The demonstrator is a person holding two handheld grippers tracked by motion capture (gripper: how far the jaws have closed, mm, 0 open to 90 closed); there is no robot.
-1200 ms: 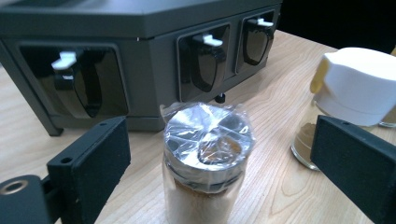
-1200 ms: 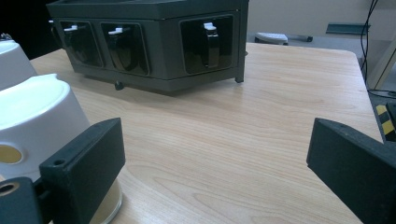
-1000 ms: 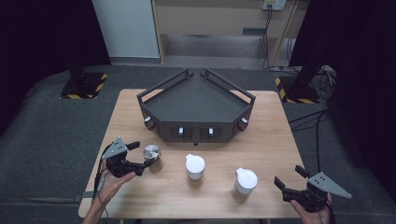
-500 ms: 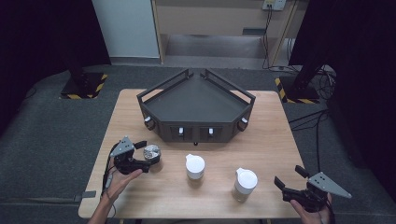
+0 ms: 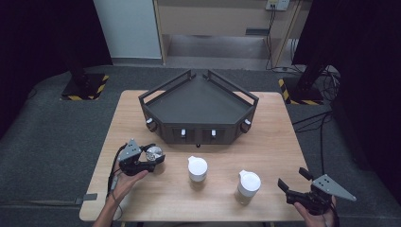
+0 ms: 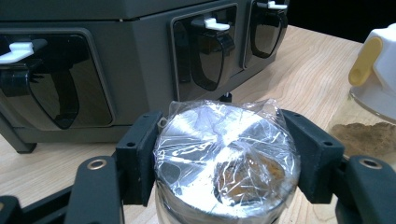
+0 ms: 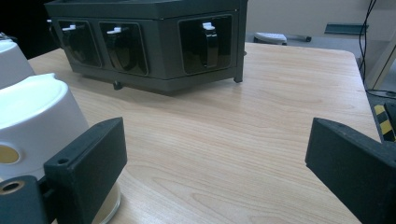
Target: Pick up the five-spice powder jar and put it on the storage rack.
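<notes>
A small metal jar (image 6: 224, 154) sealed with crinkled clear film stands on the wooden table (image 5: 274, 142) at front left. Brown powder shows under the film. My left gripper (image 5: 152, 156) has just been closing and is now shut on the jar, with a black pad (image 6: 137, 156) pressed against each side. Just beyond it is the dark grey dispenser (image 6: 135, 51) with its white levers. At the front right corner my right gripper (image 5: 292, 178) stands open over bare wood, and the white-lidded jar (image 7: 32, 112) sits beside its left jaw.
The wedge-shaped dispenser (image 5: 198, 109) takes up the back middle of the table. Two glass jars with white lids (image 5: 197, 168) (image 5: 248, 183) stand in front of it, between my grippers. Dark floor surrounds the table.
My left gripper slid a little to the right, around the film-covered jar, and its jaws closed on it. The right gripper stayed put.
</notes>
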